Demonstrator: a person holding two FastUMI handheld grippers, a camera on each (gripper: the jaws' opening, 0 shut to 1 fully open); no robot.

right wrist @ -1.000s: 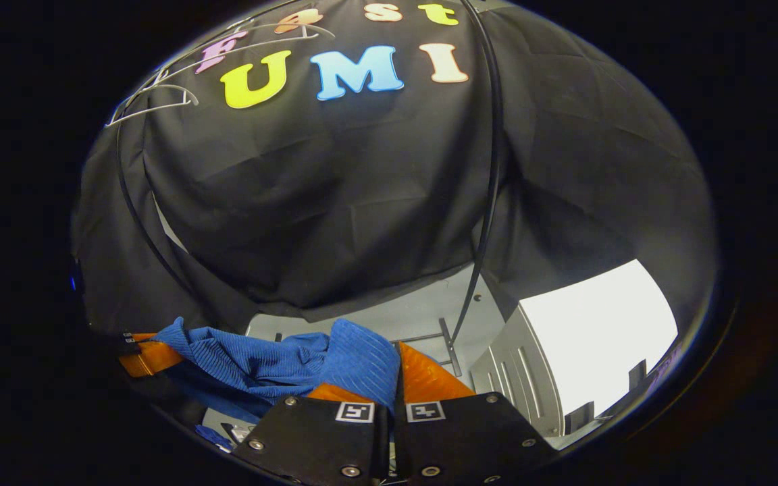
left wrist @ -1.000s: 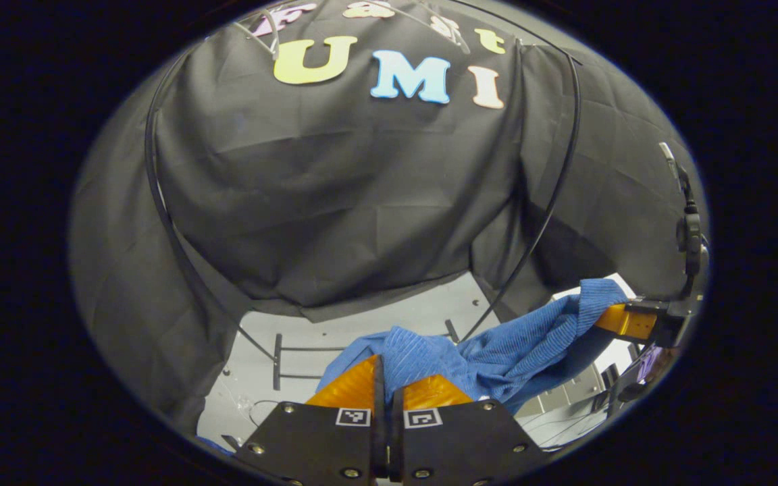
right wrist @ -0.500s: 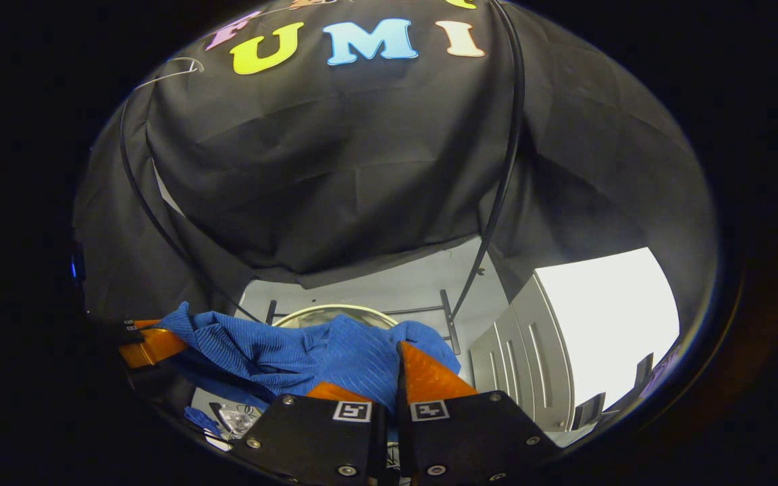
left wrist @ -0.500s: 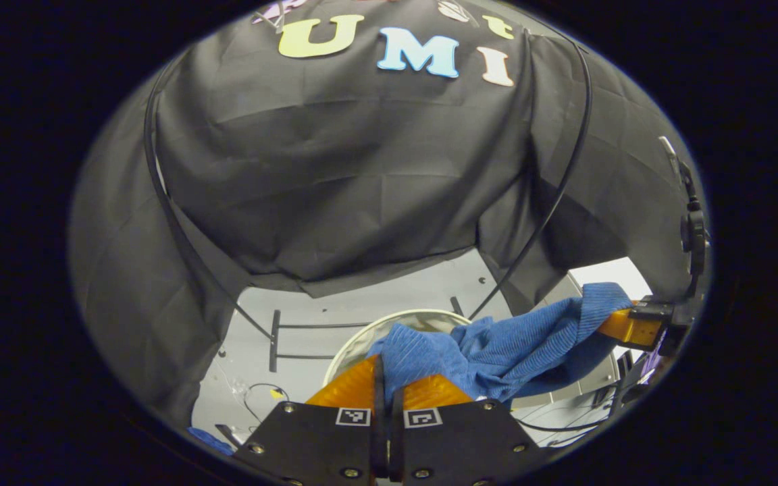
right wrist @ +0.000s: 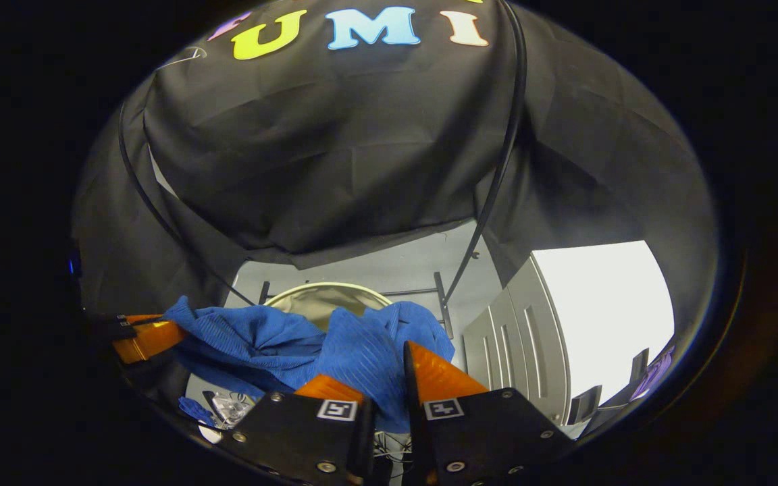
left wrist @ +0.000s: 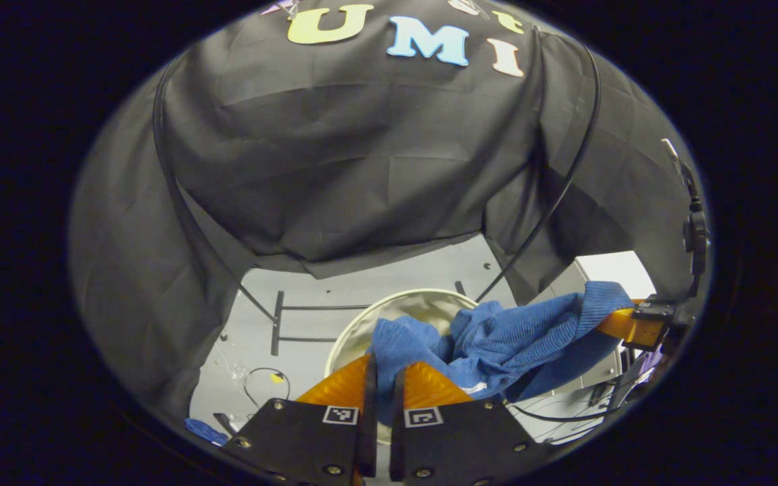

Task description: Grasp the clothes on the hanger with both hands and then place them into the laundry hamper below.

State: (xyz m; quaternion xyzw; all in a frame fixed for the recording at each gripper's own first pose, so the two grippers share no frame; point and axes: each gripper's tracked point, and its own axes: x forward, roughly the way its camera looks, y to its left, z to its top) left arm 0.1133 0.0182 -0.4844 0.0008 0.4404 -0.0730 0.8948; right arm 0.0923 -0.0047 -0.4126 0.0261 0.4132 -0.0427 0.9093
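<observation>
Blue ribbed garment [left wrist: 497,337] hangs slung between the two grippers, directly above the laundry hamper [left wrist: 362,324], whose pale round rim shows lower centre of the left gripper view, just behind and below the cloth. Left gripper [left wrist: 379,378]: fingers nearly closed with a narrow gap, a fold of the garment pinched between them at bottom centre. Right gripper [right wrist: 389,388]: fingers a bit wider apart, cloth filling the slot between them; looks like both fingers bear on it, but the contact itself is buried in fabric. In the left gripper view the right gripper [left wrist: 622,324] sits at the right edge with the garment's far end draped over its finger; in the right gripper view the left gripper [right wrist: 142,337] sits at the left edge, same story. The garment's long axis runs gripper to gripper, roughly horizontal across the lower part of each frame, sagging in the middle. The key relation: the hamper [right wrist: 321,300] opening lies straight down and slightly forward of both sets of fingers, and the sagging middle is already over the opening. Neither gripper looks clearly nearer the rim. My read: the next move is lower, then let go, with both ends kept inside the rim. Risk: the right-hand end trails outside the rim. Counts: one garment, one hamper, two grippers. A black rack frame [left wrist: 277,331] stands on the grey floor [left wrist: 308,324] behind the hamper, and a small blue scrap [left wrist: 203,430] lies at lower left.
</observation>
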